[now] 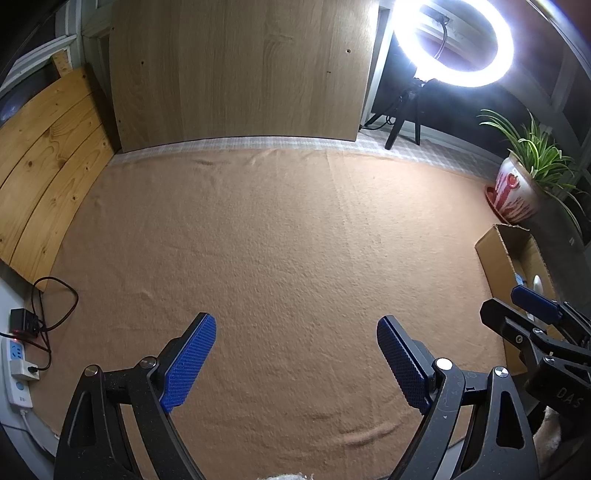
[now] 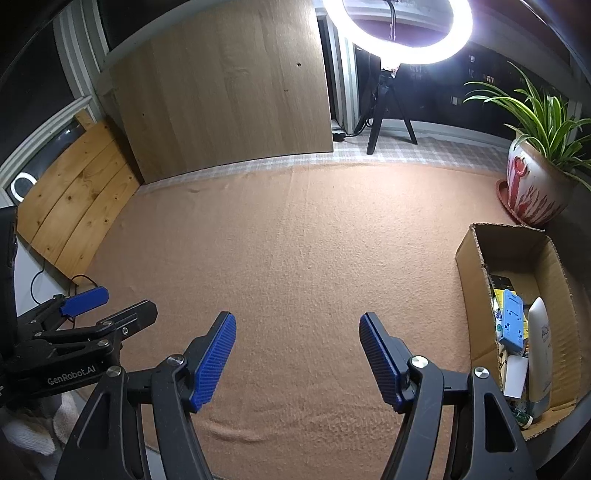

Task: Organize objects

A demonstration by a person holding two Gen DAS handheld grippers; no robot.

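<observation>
Two spread tools [image 1: 295, 354] [image 2: 297, 350] above blanket [image 2: 295, 258]; cardboard box [image 2: 469, 258] at right

A tan cloth [image 1: 280, 240] covers the surface, checked fabric along its far edge. Behind stand an upright wood panel [image 1: 240, 70] and pine planks [image 1: 44, 155]. A ring light [image 2: 399, 29] on a tripod glows beside dark windows.

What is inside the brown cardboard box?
Inside the cardboard box lie a white tube, a light blue plastic piece, a white card and more bits. Those lower bits are partly covered, so I cannot name them.
</observation>
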